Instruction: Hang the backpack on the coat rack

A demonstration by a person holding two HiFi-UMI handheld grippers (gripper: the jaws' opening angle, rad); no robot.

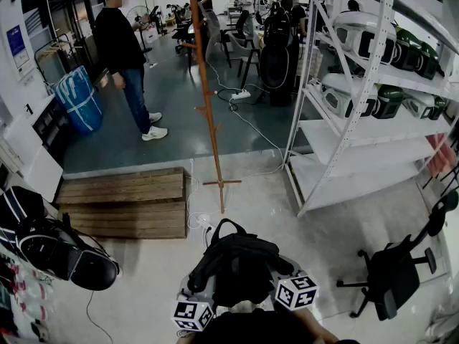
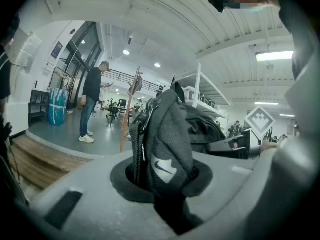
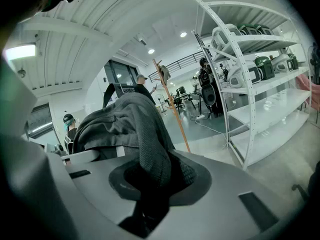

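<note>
The black fabric backpack (image 1: pixel 240 264) with a top carry loop is held up low in the head view, in front of the person and off the pale floor (image 1: pixel 301 228), between the two tools. The left gripper (image 1: pixel 201 296) has its fingers closed tight on a padded mesh shoulder strap (image 2: pixel 167 144) that bears a small white logo, the strap running straight up out of the grip. The right gripper (image 1: pixel 290 287) has its fingers clamped in the same way on another fold of dark mesh strap (image 3: pixel 150 154), with the bag's bulk slumped just behind it. Ahead and well apart from the bag stands the slim brown wooden coat rack (image 1: pixel 206 99), upright on a cross foot, its pegs bare. A low wooden plank platform (image 1: pixel 125 203) lies left of the rack's foot, and white metal shelving (image 1: pixel 373 106) stands to its right. A black swivel chair (image 1: pixel 394 274) sits near the shelving. A person in a dark top and jeans (image 1: pixel 125 56) stands on the grey floor beyond.
</note>
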